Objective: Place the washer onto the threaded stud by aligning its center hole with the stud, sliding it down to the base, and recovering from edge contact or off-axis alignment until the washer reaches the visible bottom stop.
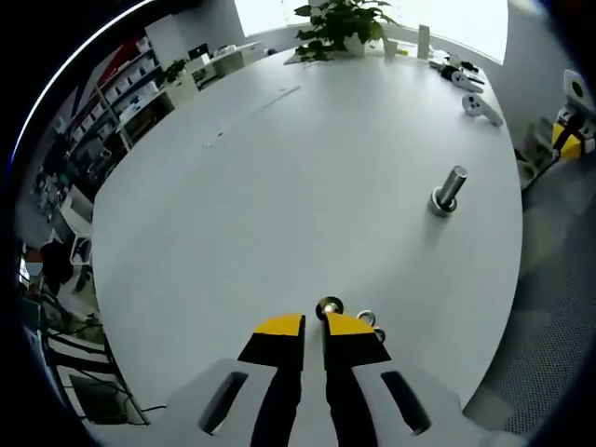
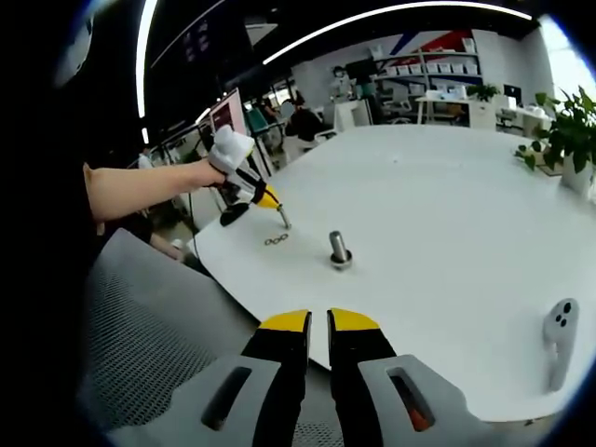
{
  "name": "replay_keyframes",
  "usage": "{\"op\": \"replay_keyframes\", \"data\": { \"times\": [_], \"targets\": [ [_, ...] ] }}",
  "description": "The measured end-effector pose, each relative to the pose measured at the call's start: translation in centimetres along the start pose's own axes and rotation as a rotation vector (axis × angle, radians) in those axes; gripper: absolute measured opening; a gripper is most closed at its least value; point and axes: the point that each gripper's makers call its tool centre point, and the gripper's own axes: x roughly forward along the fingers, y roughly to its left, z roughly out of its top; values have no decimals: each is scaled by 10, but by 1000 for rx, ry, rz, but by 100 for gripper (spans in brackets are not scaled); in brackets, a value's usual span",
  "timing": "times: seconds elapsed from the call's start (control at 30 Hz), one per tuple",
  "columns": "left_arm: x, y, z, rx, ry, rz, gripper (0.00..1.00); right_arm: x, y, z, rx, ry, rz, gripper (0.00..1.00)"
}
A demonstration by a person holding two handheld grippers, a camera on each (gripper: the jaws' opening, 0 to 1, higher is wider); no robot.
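Observation:
A short metal threaded stud (image 1: pixel 450 189) stands upright on its round base on the white table (image 1: pixel 279 186), far right of my left gripper (image 1: pixel 315 321). The left jaws are shut on a small washer (image 1: pixel 329 305) held at their yellow tips. Two loose washers (image 1: pixel 370 322) lie on the table just beside the right jaw. In the right gripper view the stud (image 2: pixel 338 250) stands ahead, with the left gripper (image 2: pixel 267 200) in a person's hand up to its left, above the loose washers (image 2: pixel 275 240). My right gripper (image 2: pixel 318 321) is shut on nothing, at the table's near edge.
A potted plant (image 1: pixel 340 28) and game controllers (image 1: pixel 480 107) sit at the table's far end. Another controller (image 2: pixel 559 331) lies at the right. A grey mesh chair (image 2: pixel 140 335) stands below the table edge. The person's forearm (image 2: pixel 140 186) reaches in from the left.

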Motion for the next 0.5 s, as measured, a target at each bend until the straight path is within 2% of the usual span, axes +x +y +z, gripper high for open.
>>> {"op": "replay_keyframes", "data": {
  "times": [0.17,0.23,0.4,0.47,0.5],
  "targets": [
    [-9,3,15,-2,-52,20,4,0,0,0,0,0,0,10],
    [-10,1,18,-15,-64,10,0,0,0,0,1,0,1,10],
    [-2,-3,16,-40,-82,14,0,0,0,0,2,0,1,10],
    [5,-6,10,-70,-71,-3,0,0,0,0,2,1,2,10],
    [2,-5,14,-86,-103,0,0,0,1,0,1,2,2,10]
  ]
}}
